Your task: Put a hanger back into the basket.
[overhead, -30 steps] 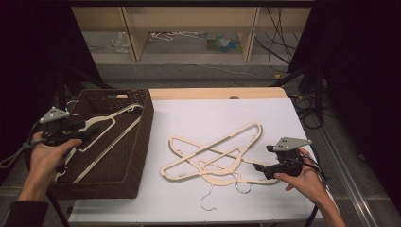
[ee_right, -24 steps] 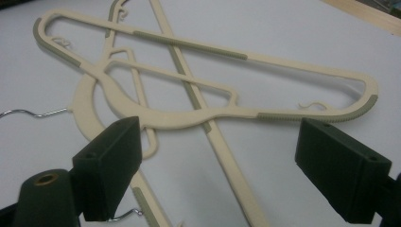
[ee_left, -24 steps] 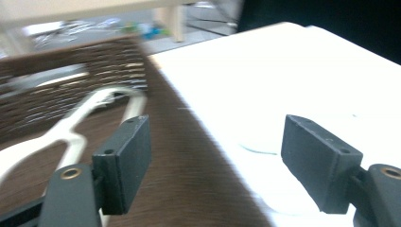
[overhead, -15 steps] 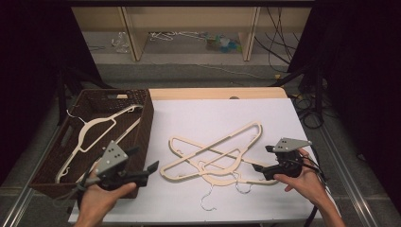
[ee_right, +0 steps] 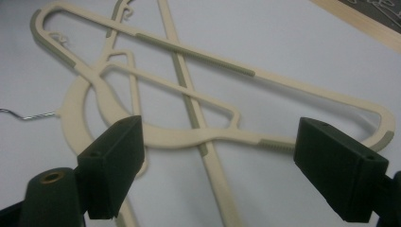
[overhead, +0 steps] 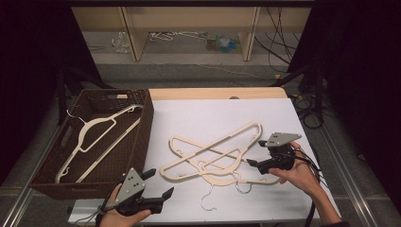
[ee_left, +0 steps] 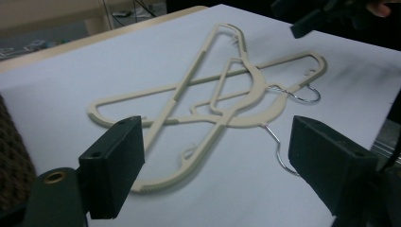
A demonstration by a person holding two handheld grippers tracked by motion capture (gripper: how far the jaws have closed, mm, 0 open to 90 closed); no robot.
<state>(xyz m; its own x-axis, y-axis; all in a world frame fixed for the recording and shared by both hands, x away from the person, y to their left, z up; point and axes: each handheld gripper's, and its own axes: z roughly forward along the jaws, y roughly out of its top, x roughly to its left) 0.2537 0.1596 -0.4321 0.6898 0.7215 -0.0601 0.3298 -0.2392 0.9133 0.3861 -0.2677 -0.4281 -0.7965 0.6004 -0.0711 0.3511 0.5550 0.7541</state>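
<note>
Two cream plastic hangers [overhead: 213, 158] with wire hooks lie crossed on the white table sheet [overhead: 213, 118]. A third cream hanger [overhead: 94, 135] lies inside the brown wicker basket [overhead: 142, 142] at the left. My left gripper [overhead: 161, 182] is at the table's front edge, just right of the basket, pointing at the pile. Its jaws have just been opening and nothing is between them. In the left gripper view it [ee_left: 215, 142] frames the crossed hangers [ee_left: 213, 94] from a short distance. My right gripper [overhead: 256, 152] stands open at the pile's right end, with the hangers [ee_right: 189, 104] lying close below its spread jaws [ee_right: 213, 142].
A bare wooden strip [overhead: 217, 93] runs along the table's far edge. Behind it stands a low wooden shelf [overhead: 189, 28], with cables [overhead: 302, 94] trailing at the back right. Metal rails border the table sides. The right gripper's tip [ee_left: 307, 26] pokes in at the top of the left gripper view.
My left hand has left the basket, where the hanger now lies free, and swung down and right to the table's front edge. The right hand has stayed put.
</note>
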